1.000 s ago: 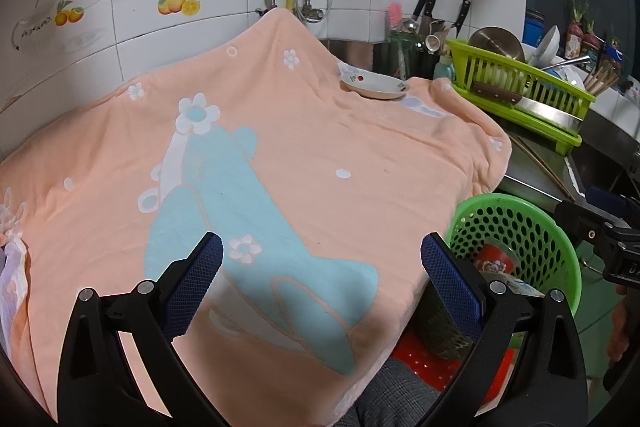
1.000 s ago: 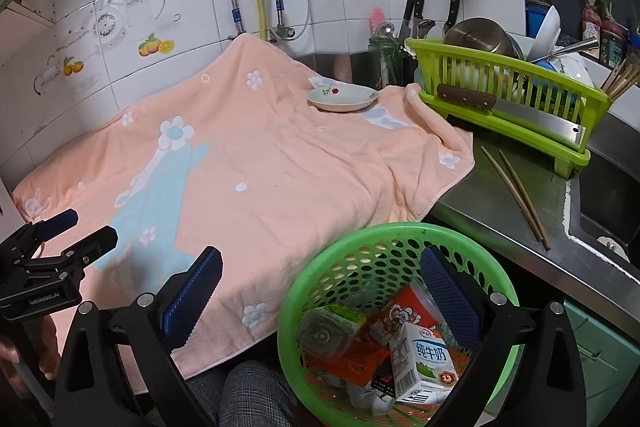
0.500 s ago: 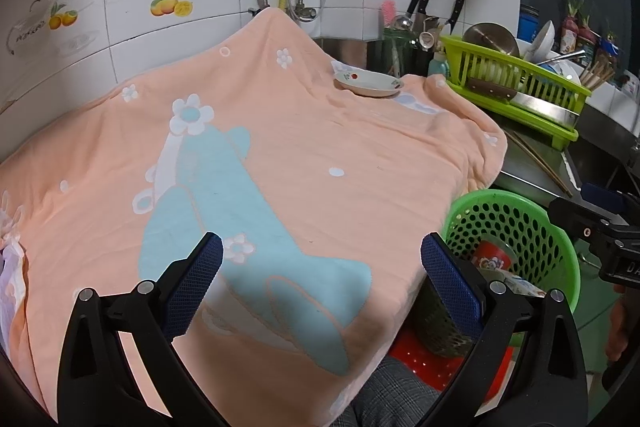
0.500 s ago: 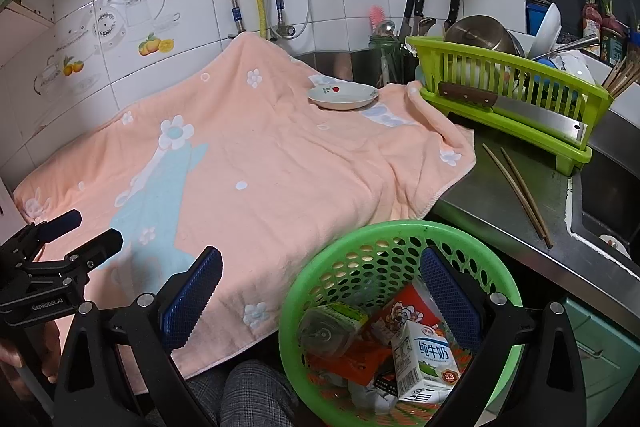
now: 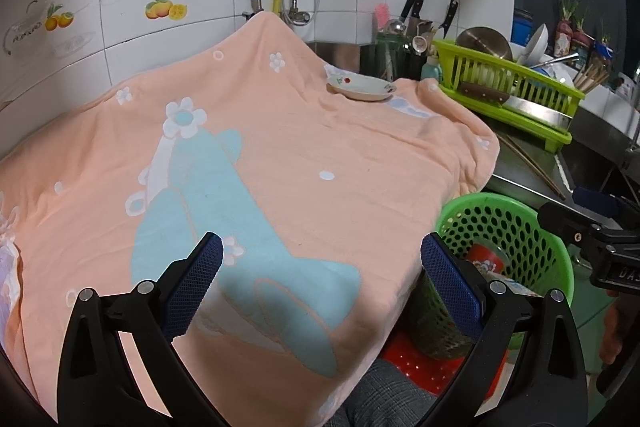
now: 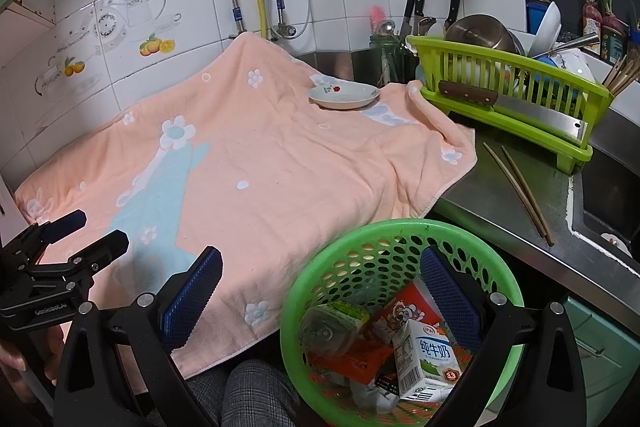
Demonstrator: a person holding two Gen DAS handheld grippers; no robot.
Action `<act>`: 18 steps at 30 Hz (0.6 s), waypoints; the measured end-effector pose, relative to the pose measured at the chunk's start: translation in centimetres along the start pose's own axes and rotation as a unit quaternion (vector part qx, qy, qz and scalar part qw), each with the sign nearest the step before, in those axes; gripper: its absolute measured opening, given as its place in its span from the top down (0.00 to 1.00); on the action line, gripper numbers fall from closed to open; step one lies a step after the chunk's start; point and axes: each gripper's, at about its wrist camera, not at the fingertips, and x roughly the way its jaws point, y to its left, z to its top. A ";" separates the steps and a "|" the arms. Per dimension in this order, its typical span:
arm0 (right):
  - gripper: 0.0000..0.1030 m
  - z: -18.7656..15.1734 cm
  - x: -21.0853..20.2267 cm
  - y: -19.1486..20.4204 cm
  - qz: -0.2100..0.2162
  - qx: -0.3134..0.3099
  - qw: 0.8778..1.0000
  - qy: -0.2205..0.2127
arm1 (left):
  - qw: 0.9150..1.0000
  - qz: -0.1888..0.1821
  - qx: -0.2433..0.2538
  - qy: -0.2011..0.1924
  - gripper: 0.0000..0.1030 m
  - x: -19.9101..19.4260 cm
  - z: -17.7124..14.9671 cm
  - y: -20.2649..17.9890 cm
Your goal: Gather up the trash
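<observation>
Both the left gripper (image 5: 320, 283) and right gripper (image 6: 320, 291) hold fingers apart, empty; towel (image 5: 280, 155) shows no trash, so verify the green basket (image 6: 304, 291) contents before finishing.

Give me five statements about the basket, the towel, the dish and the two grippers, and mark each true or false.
1. The green basket holds cartons and wrappers. True.
2. The small dish lies inside the basket. False: it sits on the peach towel.
3. The right gripper grips a milk carton. False: its jaws are wide open and hold nothing.
4. The left gripper is open and empty. True.
5. Two chopsticks lie on the towel. False: they lie on the bare steel counter.
</observation>
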 end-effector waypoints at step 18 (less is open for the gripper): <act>0.07 -0.3 -0.2 -0.2 -0.014 0.004 1.000 -0.003 | 1.000 0.015 0.006 0.001 0.05 0.1 0.1 -0.1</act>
